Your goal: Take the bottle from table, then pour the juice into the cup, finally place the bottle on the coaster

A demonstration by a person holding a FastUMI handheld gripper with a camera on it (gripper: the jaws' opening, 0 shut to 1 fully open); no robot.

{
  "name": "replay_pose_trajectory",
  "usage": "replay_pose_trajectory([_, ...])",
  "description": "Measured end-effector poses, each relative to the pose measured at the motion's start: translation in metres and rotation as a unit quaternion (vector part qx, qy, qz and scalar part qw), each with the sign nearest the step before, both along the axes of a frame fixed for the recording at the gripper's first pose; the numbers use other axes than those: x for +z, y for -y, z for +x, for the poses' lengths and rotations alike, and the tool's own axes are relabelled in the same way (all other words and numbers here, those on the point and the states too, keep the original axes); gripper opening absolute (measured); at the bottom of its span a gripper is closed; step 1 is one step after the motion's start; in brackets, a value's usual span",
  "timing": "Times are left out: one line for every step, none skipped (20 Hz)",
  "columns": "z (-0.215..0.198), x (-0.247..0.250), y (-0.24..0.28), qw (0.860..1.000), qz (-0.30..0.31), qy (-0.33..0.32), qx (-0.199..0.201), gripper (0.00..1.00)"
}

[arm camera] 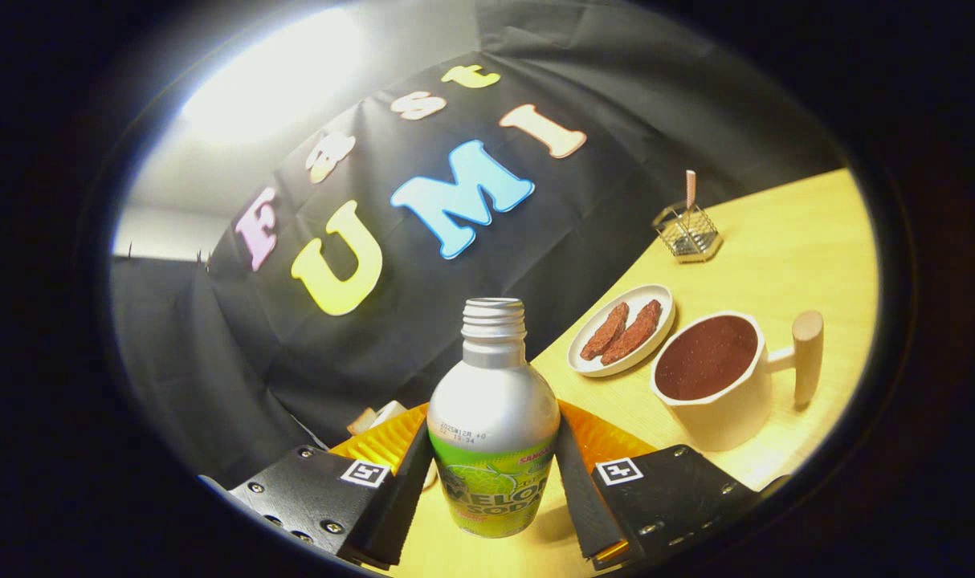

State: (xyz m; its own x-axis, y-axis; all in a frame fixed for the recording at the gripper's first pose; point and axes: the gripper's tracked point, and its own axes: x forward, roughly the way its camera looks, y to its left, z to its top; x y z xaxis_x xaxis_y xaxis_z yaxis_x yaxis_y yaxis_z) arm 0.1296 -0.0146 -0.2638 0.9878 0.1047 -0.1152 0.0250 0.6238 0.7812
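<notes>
Gripper view: the bottle sits right between the two fingers of the gripper, cap off, neck pointing up toward the black cloth wall. Both fingers are pressed against its sides – so the gripper is closed down to bottle width and has hold of it. The whole scene looks tilted, and the bottle appears to be lifted a little off the wooden table, though I can't say that for sure.

Just behind the bottle, peeking out on both sides of it, there's an orange ribbed coaster. A small pale thing lies beside the coaster's far edge, too hidden to tell what it is.

Beyond the fingers and off to the right is the cup – pale, with a wooden peg handle sticking out to its side, and full of a dark reddish-brown drink. Right next to the cup, a bit farther back, is a small oval plate with two brownish snack pieces on it. Farther back still, near the wall, stands a little wire holder with a pink stick in it.
</notes>
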Motion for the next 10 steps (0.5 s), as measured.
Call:
replay_pose_trajectory([0.0005, -0.0015, 0.0033, 1.000, 0.011, -0.001, -0.004, 0.78])
replay_pose_trajectory([0.0013, -0.0030, 0.0050, 1.000, 0.020, -0.002, -0.005, 0.78])
replay_pose_trajectory([0.0006, -0.0060, 0.0048, 1.000, 0.030, -0.004, -0.006, 0.78])
replay_pose_trajectory([0.0020, -0.0067, 0.0051, 0.999, 0.044, -0.003, -0.006, 0.78])
replay_pose_trajectory([0.0019, -0.0066, 0.0042, 0.998, 0.064, -0.001, -0.006, 0.78])
replay_pose_trajectory([0.0027, -0.0054, 0.0045, 0.996, 0.088, 0.002, -0.005, 0.78])
replay_pose_trajectory([0.0041, -0.0031, 0.0040, 0.994, 0.114, 0.005, -0.004, 0.78])
replay_pose_trajectory([0.0043, -0.0040, 0.0028, 0.991, 0.135, 0.004, -0.004, 0.78])
replay_pose_trajectory([0.0041, -0.0038, 0.0027, 0.988, 0.154, 0.002, -0.007, 0.78])
replay_pose_trajectory([0.0050, -0.0035, 0.0016, 0.985, 0.169, 0.002, -0.011, 0.78])
